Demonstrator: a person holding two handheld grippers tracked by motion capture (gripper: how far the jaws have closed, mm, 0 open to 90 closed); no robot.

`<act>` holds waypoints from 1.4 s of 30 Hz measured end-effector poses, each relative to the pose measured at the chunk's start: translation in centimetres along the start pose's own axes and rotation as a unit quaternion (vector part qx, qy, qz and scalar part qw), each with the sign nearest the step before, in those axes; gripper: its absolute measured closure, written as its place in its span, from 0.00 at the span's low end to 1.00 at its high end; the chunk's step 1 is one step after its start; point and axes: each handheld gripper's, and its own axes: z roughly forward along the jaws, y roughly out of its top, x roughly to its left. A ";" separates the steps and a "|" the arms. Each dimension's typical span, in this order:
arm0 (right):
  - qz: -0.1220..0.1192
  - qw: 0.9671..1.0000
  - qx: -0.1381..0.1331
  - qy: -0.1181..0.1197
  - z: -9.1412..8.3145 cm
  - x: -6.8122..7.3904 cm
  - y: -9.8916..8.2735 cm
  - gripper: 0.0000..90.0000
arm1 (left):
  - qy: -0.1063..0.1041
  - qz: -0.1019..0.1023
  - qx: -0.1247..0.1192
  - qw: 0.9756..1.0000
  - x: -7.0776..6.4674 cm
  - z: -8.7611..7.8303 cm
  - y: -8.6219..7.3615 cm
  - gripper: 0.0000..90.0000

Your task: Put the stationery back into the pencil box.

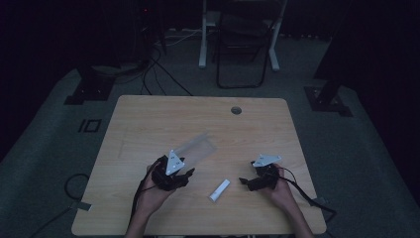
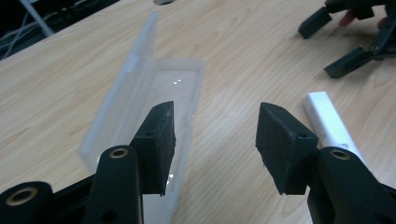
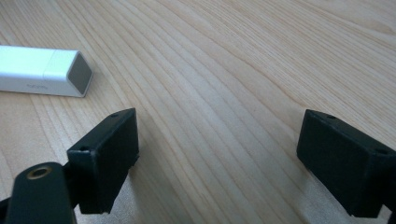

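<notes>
Risk lies mostly with the open clear case, which sits on the table just beyond the left gripper, lid raised: its jaws are spread with nothing between them, and one black pad hangs right over the tray edge — a careless nudge could snap the lid down or push the light case away. The white stick is seen between the hands, left of the right gripper, whose jaws are also held wide and empty — a skewed pinch could send it skidding.
</notes>
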 end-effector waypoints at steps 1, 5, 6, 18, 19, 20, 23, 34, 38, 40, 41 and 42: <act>0.000 1.000 0.000 0.000 0.0 0.0 0.0 0.14 | -0.004 -0.001 -0.001 1.000 -0.2 0.2 0.1 0.53; 0.000 1.000 0.000 0.000 0.0 0.0 0.0 0.14 | -0.015 0.003 0.004 1.000 -0.8 0.7 0.4 0.53; 0.000 1.000 0.000 0.000 0.0 0.0 0.0 0.14 | -0.018 0.002 0.004 1.000 -1.0 0.9 0.4 0.53; 0.000 1.000 0.000 0.000 0.0 0.0 0.0 0.14 | -0.034 0.004 0.008 0.999 -2.0 2.3 1.1 0.53; 0.000 1.000 0.000 0.000 0.0 0.0 0.0 0.14 | -0.036 0.004 0.009 0.999 -2.0 2.4 1.1 0.53; -0.001 1.000 0.000 0.000 0.0 0.0 0.0 0.14 | -0.038 0.004 0.009 0.999 -2.1 2.5 1.1 0.53; 0.000 1.000 0.000 0.000 0.0 0.0 0.0 0.14 | -0.041 0.006 0.011 0.999 -2.4 2.8 1.2 0.54; 0.000 1.000 0.000 0.000 0.0 0.0 0.0 0.14 | -0.046 0.004 0.016 0.999 -2.9 3.8 1.6 0.54; 0.000 1.000 0.000 0.000 0.0 0.0 0.0 0.14 | -0.047 0.004 0.019 0.999 -3.1 4.1 1.7 0.54; 0.000 1.000 0.000 0.000 0.0 0.0 0.0 0.14 | -0.048 0.003 0.020 0.999 -3.2 4.3 1.7 0.54; 0.001 1.000 0.000 0.000 0.0 0.0 0.0 0.14 | -0.048 0.002 0.020 0.999 -3.2 4.4 1.8 0.54; 0.000 1.000 0.000 0.000 0.0 0.0 0.0 0.14 | -0.048 0.002 0.021 0.999 -3.3 4.5 1.8 0.54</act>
